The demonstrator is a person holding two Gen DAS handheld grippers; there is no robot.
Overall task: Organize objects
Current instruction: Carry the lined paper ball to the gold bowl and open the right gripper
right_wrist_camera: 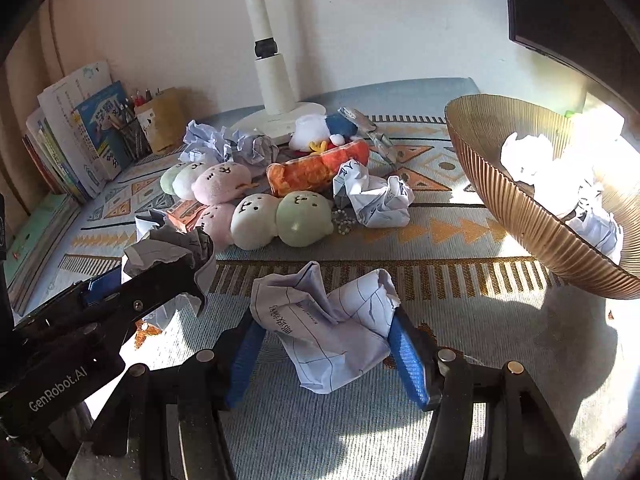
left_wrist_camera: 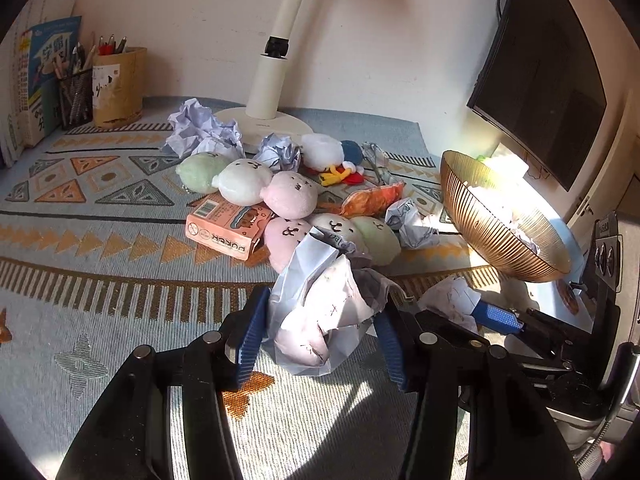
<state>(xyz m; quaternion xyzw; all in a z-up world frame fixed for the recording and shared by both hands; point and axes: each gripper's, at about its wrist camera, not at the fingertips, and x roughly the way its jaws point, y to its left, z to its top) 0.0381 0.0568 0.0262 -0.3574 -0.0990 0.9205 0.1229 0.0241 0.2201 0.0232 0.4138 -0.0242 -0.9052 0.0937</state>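
Patterned blue-and-orange tablecloth (left_wrist_camera: 100, 248) under sunlight | left gripper (left_wrist_camera: 320, 332) clamps a crumpled paper ball (left_wrist_camera: 320, 312) above the cloth | right gripper (right_wrist_camera: 324, 344) clamps another crumpled paper wad (right_wrist_camera: 332, 328) | gold ribbed bowl (right_wrist_camera: 520, 208) at right holds crumpled sheets | plush dumplings (right_wrist_camera: 256, 216), orange box (left_wrist_camera: 228, 228), lamp base (left_wrist_camera: 272, 120) behind.

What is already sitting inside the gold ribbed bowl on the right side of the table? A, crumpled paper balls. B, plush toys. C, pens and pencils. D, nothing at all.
A: the right wrist view shows white crumpled paper balls lying inside the gold ribbed bowl, while the plush toys lie out on the patterned cloth and the pens stand in holders at the back left.
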